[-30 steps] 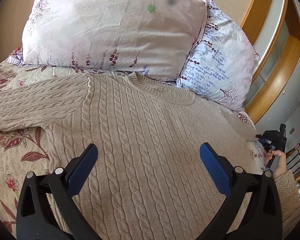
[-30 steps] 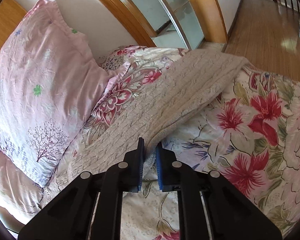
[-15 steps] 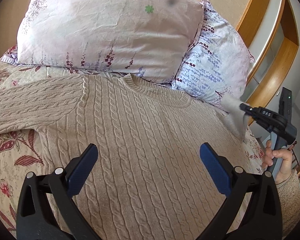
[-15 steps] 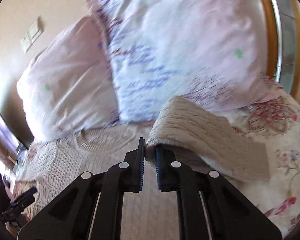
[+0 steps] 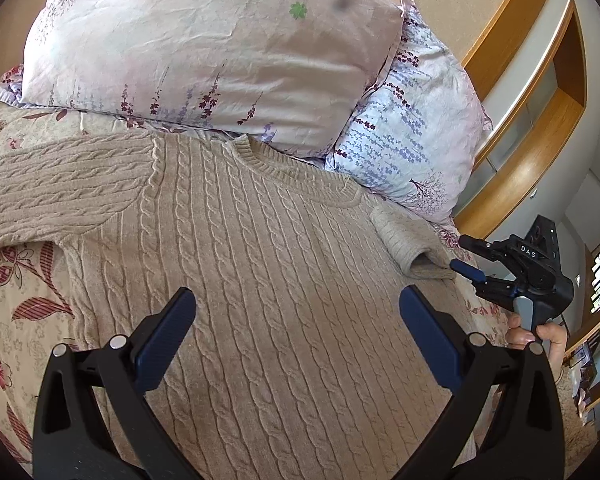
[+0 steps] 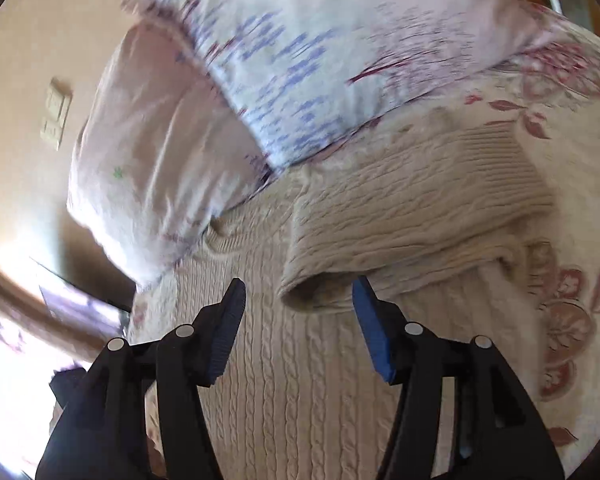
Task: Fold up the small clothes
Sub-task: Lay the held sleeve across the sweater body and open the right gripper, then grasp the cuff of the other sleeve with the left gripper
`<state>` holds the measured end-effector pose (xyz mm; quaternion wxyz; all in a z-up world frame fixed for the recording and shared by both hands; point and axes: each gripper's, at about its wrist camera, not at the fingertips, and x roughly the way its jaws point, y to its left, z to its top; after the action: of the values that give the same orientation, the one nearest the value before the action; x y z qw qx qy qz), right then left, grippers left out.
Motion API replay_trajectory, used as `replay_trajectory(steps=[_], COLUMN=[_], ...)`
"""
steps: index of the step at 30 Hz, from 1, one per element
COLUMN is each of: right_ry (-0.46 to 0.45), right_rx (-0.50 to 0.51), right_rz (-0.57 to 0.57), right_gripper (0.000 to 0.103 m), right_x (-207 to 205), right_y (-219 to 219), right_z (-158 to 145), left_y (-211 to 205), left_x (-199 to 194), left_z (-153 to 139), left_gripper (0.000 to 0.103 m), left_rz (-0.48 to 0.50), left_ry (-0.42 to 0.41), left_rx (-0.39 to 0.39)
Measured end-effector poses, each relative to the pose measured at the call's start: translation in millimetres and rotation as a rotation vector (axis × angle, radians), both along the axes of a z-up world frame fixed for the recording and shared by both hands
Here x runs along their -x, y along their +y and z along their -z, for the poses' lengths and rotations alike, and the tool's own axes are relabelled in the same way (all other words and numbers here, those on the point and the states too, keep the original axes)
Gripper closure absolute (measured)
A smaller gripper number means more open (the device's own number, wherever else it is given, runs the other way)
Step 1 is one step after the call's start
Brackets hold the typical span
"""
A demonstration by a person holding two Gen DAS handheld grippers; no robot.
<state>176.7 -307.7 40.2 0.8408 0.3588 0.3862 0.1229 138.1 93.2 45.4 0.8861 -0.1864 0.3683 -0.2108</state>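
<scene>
Since half a second ago the right claw has let go of the sleeve – its jaws, then pinched shut on the knit, are now standing apart with nothing between them. That sleeve is now lying folded across the near shoulder of the sweater, its open cuff end resting just ahead of the blue pads, and it is doubled over itself rather than stretched out over the bedspread

In the left wrist view the right claw is hanging just beyond the folded sleeve, close to it but apart, with a hand gripping its handle below. The left claw is hovering over the lower chest of the sweater – jaws spread wide, holding nothing, pads clear of the knit

The sweater is lying flat and face up on the bed, collar pointing toward the pillows, its other sleeve stretching out straight to the left over the bedspread. A pink pillow is leaning behind the collar, overlapping a second pillow printed with blue sprigs to its right. The right wrist view is blurred with motion, so finer detail of the pillows there is hard to tell
</scene>
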Motion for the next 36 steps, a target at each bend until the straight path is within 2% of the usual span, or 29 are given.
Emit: replay_trajectory(steps=[4, 6, 8, 11, 12, 14, 16, 20, 23, 24, 25, 27, 28, 29, 30, 32, 33, 35, 36], right_ry=[0.126, 0.179, 0.215, 0.186, 0.181, 0.173, 0.14, -0.04, -0.127, -0.143, -0.151, -0.141, -0.116, -0.084, -0.048, -0.018, -0.035, -0.066, -0.067], right_rx=[-0.076, -0.132, -0.166, -0.181, -0.162, -0.103, -0.05, -0.027, -0.027, -0.033, -0.043, -0.07, -0.08, -0.095, -0.115, -0.157, -0.168, -0.172, -0.172], right_rz=[0.268, 0.329, 0.36, 0.4, 0.406, 0.4, 0.373, 0.213, 0.032, -0.034, -0.098, -0.247, -0.322, -0.385, -0.441, -0.478, -0.46, -0.416, -0.377], right_gripper=[0.046, 0.047, 0.052, 0.059, 0.072, 0.092, 0.092, 0.093, 0.093, 0.093, 0.093, 0.093, 0.092, 0.083, 0.061, 0.035, 0.031, 0.031, 0.031], right_x=[2, -4, -11, -23, -27, -37, -43, -44, -51, -55, -59, -70, -76, -81, -82, -73, -67, -56, -50], right_y=[-70, -89, -98, -104, -104, -101, -91, -37, 29, 54, 77, 126, 151, 173, 188, 199, 194, 176, 160], right_z=[22, 42, 57, 65, 65, 62, 51, 3, -24, -28, -31, -27, -23, -17, -11, -6, -7, -11, -12], left_y=[0, 0, 2, 8, 11, 17, 21, 26, 24, 23, 21, 18, 15, 14, 12, 10, 9, 6, 5], left_x=[-4, -4, -3, -2, -2, -1, 0, 2, -3, -6, -8, -12, -14, -15, -17, -19, -20, -26, -30], left_z=[4, 4, 5, 7, 7, 7, 6, 1, 0, 1, 1, 3, 3, 4, 5, 7, 8, 10, 12], left_gripper=[0.002, 0.002, 0.002, 0.002, 0.002, 0.002, 0.002, 0.002, 0.006, 0.012, 0.016, 0.019, 0.019, 0.02, 0.02, 0.02, 0.02, 0.02, 0.024], left_rz=[-0.001, 0.0, -0.005, -0.019, -0.026, -0.051, -0.078, -0.086, -0.063, -0.054, -0.047, -0.035, -0.031, -0.03, -0.033, -0.034, -0.034, -0.032, -0.035], left_ry=[0.018, 0.022, 0.024, 0.027, 0.027, 0.026, 0.01, -0.047, -0.029, -0.013, 0.002, 0.025, 0.036, 0.044, 0.054, 0.07, 0.08, 0.097, 0.11], left_rx=[0.024, 0.032, 0.037, 0.047, 0.047, 0.039, 0.021, 0.012, 0.064, 0.086, 0.107, 0.147, 0.16, 0.171, 0.177, 0.182, 0.184, 0.19, 0.191])
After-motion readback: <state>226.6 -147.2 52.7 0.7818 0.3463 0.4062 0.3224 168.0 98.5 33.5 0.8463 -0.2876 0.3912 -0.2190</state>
